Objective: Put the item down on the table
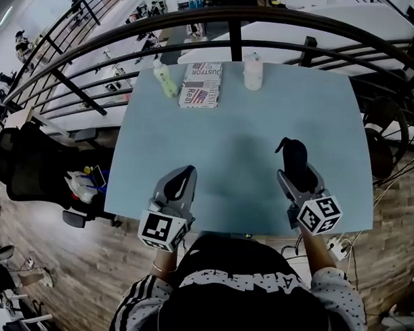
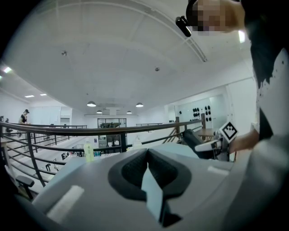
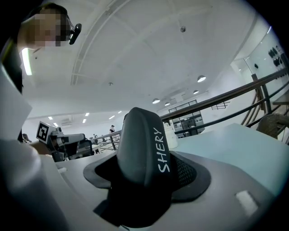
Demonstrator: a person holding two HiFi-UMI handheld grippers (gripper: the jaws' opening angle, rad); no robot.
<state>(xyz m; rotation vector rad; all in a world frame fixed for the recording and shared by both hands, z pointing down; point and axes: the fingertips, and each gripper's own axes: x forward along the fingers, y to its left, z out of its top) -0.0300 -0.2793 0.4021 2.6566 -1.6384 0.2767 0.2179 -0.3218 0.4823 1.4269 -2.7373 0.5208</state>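
My right gripper [image 1: 295,170] is shut on a black oblong item [image 1: 293,155] with "SHERY" in white print, which stands up between the pads over the table's front right. In the right gripper view the black item [image 3: 142,149] fills the jaws of that gripper [image 3: 144,180]. Over the front left of the light blue table [image 1: 240,133], my left gripper [image 1: 180,184] is shut with nothing in it. The left gripper view shows its own jaws [image 2: 147,164] together, with the right gripper [image 2: 212,144] off to the right.
At the table's far edge stand a pale green bottle [image 1: 165,80], a printed packet [image 1: 201,84] and a white bottle [image 1: 252,71]. A dark curved railing [image 1: 236,18] runs behind the table. A black office chair [image 1: 31,164] is on the floor at left.
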